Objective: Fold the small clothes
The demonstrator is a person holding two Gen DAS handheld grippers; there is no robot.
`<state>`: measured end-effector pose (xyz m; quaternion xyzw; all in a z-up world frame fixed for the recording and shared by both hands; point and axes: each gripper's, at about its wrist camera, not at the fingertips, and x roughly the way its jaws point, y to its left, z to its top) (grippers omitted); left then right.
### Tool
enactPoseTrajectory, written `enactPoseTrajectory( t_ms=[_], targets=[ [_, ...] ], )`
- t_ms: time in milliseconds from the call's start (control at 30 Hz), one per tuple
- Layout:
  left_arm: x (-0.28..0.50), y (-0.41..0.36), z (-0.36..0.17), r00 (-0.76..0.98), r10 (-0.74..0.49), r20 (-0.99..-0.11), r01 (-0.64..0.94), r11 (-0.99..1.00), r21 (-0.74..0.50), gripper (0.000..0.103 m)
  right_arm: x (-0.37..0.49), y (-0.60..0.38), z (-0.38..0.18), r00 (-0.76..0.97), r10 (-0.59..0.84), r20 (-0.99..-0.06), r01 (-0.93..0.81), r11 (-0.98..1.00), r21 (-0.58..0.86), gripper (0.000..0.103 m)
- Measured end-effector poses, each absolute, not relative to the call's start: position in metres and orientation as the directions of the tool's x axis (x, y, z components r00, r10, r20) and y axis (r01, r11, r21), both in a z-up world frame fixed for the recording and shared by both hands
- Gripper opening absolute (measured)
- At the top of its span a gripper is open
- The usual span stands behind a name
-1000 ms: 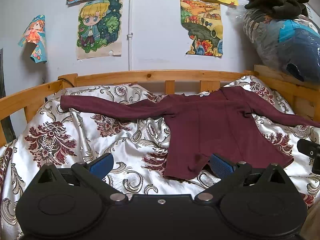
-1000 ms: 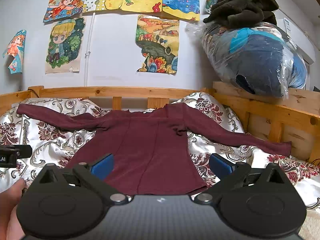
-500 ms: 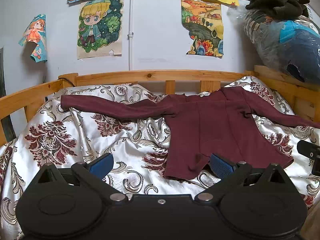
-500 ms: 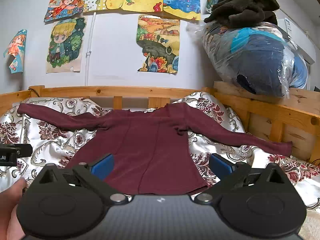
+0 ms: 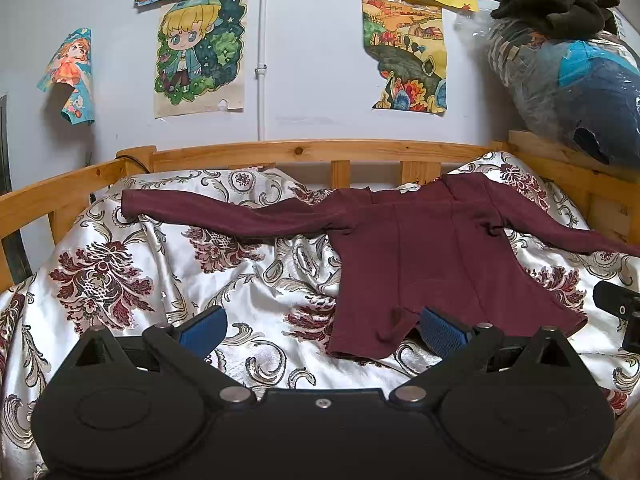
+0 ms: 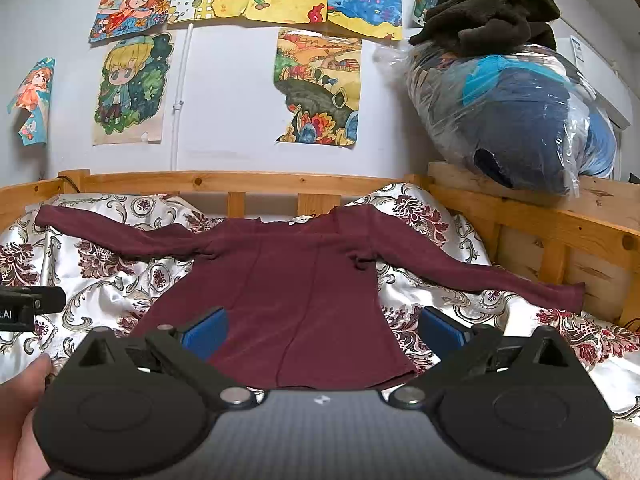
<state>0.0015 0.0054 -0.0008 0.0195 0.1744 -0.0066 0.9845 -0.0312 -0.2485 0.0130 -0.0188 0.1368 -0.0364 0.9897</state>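
Although I compared this moment against the views a second ago, I find almost no change: the maroon long-sleeved top (image 5: 424, 256) (image 6: 280, 292) lies flat and unfolded on the floral bedspread (image 5: 168, 276) (image 6: 100, 280), both sleeves stretched outward, inside the wooden bed frame (image 5: 304, 152) (image 6: 224, 180). My left gripper (image 5: 320, 328) stays spread wide above the hem's left corner, its right blue pad beside the cloth, gripping nothing. My right gripper (image 6: 320, 328) likewise remains wide apart over the hem, empty.
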Motion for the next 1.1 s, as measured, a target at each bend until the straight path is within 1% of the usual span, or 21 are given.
enactPoseTrajectory(
  t_ms=[867,1000,1100],
  targets=[
    [0.002,0.007,-0.002,0.938,-0.005,-0.347,0.019,0.999,0.038,0.102,-0.034,-0.249,0.014,0.96,-0.08,-0.268,0.067,0.996,-0.059,0.103],
    [0.006,0.01,-0.008,0.932,-0.002,-0.362,0.016,0.999,0.036,0.102,-0.03,-0.244,0.009,0.95,-0.09,-0.299,0.084,0.996,-0.033,0.103],
    [0.017,0.008,-0.007,0.925,0.002,-0.379,0.01,1.0,0.03,0.102,-0.022,-0.259,0.014,0.934,-0.089,-0.345,0.104,0.994,0.026,0.103]
  ],
)
